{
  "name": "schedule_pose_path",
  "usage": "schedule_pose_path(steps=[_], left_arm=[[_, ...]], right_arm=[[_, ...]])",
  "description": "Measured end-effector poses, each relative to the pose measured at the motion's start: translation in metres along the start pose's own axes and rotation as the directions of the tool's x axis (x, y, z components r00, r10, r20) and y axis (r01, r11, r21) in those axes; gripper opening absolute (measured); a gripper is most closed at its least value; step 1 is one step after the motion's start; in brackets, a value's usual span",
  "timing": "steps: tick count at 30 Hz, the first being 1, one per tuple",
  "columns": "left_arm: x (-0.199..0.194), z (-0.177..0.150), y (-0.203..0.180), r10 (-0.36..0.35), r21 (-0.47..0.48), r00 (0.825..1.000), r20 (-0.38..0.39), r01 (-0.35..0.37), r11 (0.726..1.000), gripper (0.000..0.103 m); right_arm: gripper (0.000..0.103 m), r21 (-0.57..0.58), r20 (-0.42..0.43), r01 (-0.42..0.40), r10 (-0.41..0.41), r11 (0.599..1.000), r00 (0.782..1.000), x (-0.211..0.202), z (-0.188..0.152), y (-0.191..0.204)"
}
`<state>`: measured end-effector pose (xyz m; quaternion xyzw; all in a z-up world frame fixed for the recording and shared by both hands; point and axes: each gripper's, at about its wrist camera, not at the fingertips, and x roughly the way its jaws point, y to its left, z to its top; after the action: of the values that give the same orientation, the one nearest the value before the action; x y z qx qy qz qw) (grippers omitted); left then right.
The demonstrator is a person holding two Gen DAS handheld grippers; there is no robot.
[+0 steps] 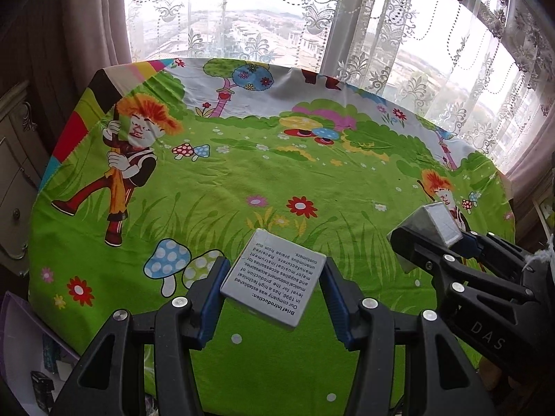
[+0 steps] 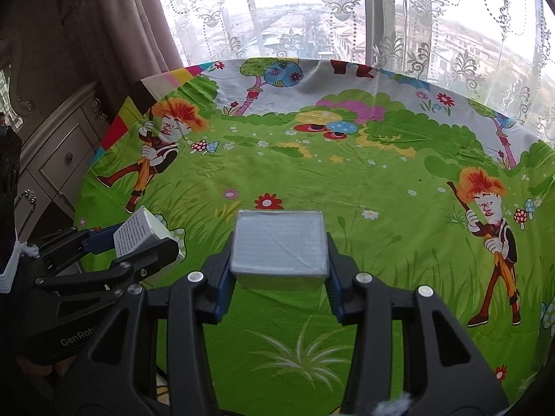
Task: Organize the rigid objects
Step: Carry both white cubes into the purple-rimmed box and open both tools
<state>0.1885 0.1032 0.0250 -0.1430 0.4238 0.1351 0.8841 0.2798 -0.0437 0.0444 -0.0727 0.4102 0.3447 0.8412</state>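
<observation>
Above the cartoon tablecloth (image 1: 242, 180), I hold two small boxes in the air, one in each gripper, side by side. On the left, my left gripper (image 1: 274, 287) has its fingers drawn in to a middling gap and clamped on the printed box (image 1: 274, 277), the blue pads pressing its two opposite edges. The box sits tilted, one corner turned toward the window end of the tablecloth, its lettered face up and reading upside down to me. To the right, my right gripper (image 2: 279, 263) grips the grey box (image 2: 279, 244) at a similar width, pads flat on its short sides, so its long side runs across the fingers and its plain top faces up. Both boxes hang over the near edge of the tablecloth, clear of the cloth, with the open green middle lying straight ahead of both pairs of fingers. I judge neither hand nearer to that ground; the printed box would need squaring up before the two are set down side by side.
</observation>
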Motion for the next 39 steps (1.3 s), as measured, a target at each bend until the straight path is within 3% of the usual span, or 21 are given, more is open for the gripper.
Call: schedule_pose_path(steps=[10, 21, 31, 39], left_arm=[[-0.049, -0.029, 0.036, 0.023, -0.055, 0.999, 0.039, -0.02, 0.998, 0.054], [-0.107, -0.077, 0.1, 0.121, -0.129, 0.991, 0.05, -0.114, 0.985, 0.054], [-0.162, -0.129, 0.189, 0.251, -0.263, 0.967, 0.035, -0.233, 0.936, 0.054], [-0.185, -0.17, 0.234, 0.321, -0.334, 0.947, -0.009, -0.305, 0.892, 0.054]], right_arm=[[0.048, -0.064, 0.006, -0.039, 0.039, 0.997, 0.999, -0.036, -0.019, 0.054], [0.048, -0.148, -0.017, -0.134, 0.133, 0.98, 0.991, -0.067, -0.049, 0.128], [0.049, -0.24, -0.082, -0.244, 0.231, 0.94, 0.969, -0.087, -0.078, 0.208], [0.049, -0.318, -0.158, -0.324, 0.287, 0.891, 0.945, -0.089, -0.107, 0.276]])
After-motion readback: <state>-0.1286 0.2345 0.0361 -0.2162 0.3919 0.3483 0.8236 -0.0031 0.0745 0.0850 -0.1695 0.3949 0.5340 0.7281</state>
